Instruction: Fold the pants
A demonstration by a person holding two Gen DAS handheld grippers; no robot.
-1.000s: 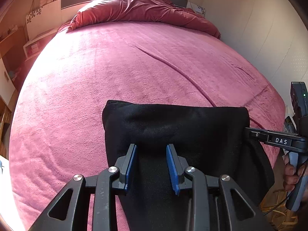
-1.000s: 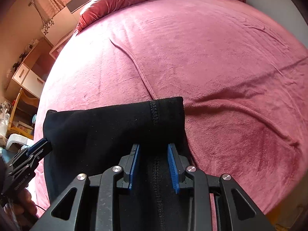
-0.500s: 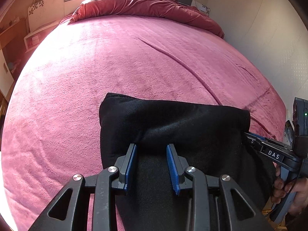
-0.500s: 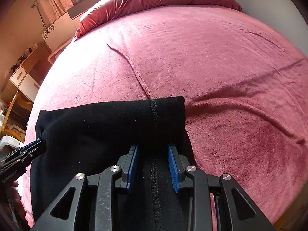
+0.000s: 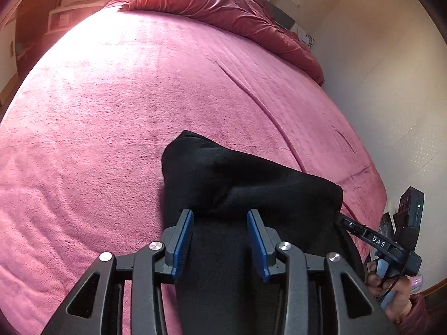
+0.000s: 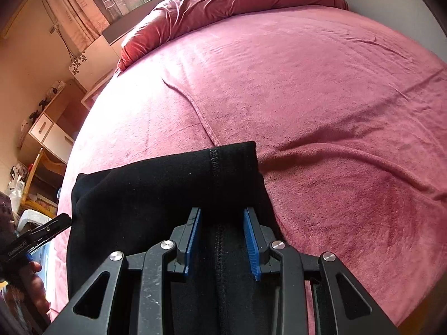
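Black pants (image 5: 245, 184) hang in a fold between my two grippers above the near edge of the pink bed (image 5: 125, 106). My left gripper (image 5: 220, 240) is shut on the pants' left end, cloth filling the gap between the blue pads. My right gripper (image 6: 222, 243) is shut on the right end of the pants (image 6: 167, 184), along a stitched seam. The right gripper (image 5: 371, 237) shows at the right of the left wrist view, and the left gripper (image 6: 42, 231) shows at the left of the right wrist view.
A red duvet (image 5: 237, 14) is bunched at the head of the bed. A cream wall (image 5: 391, 83) runs along the bed's right side. A desk and drawers (image 6: 47, 128) with clutter stand to the left. The pink cover has long creases (image 6: 201, 111).
Both grippers have swung and lifted a little with the pants. The fold's left corner now sticks up higher and the cloth sits askew in the left wrist view.
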